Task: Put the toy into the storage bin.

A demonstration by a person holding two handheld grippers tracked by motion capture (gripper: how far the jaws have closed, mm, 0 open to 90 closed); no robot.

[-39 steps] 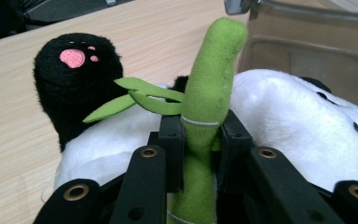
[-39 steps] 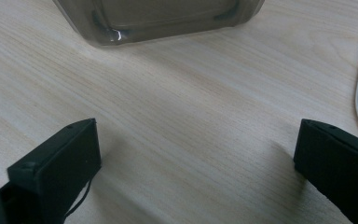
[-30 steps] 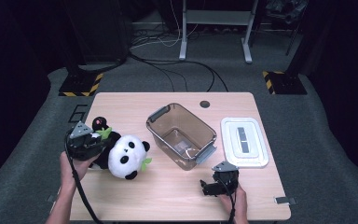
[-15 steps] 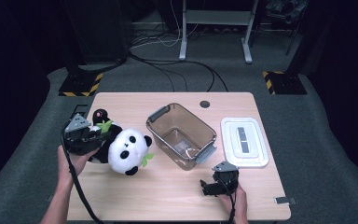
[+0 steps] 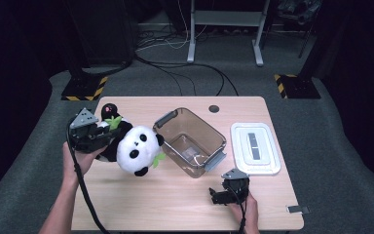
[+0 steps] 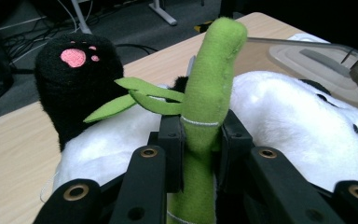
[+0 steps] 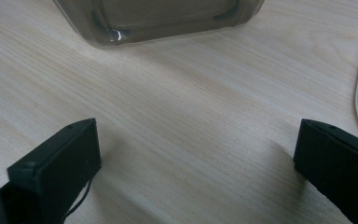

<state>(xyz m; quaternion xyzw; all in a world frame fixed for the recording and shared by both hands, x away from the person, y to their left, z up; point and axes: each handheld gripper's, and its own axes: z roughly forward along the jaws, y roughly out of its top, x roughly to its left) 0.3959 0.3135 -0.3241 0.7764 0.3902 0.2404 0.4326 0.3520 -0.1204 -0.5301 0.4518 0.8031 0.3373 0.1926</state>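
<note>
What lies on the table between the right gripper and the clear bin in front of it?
Nothing: in the right gripper view, bare wooden table runs from the open right gripper to the clear bin. The high view shows the same gap.

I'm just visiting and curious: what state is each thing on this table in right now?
Left gripper: shut on the green bamboo stalk.
Panda plush: lifted, tilted, beside the bin.
Clear bin: open, lid off, nothing large inside.
White lid: flat on the table, beside the bin.
Right gripper: open, empty, low over the table.
</note>
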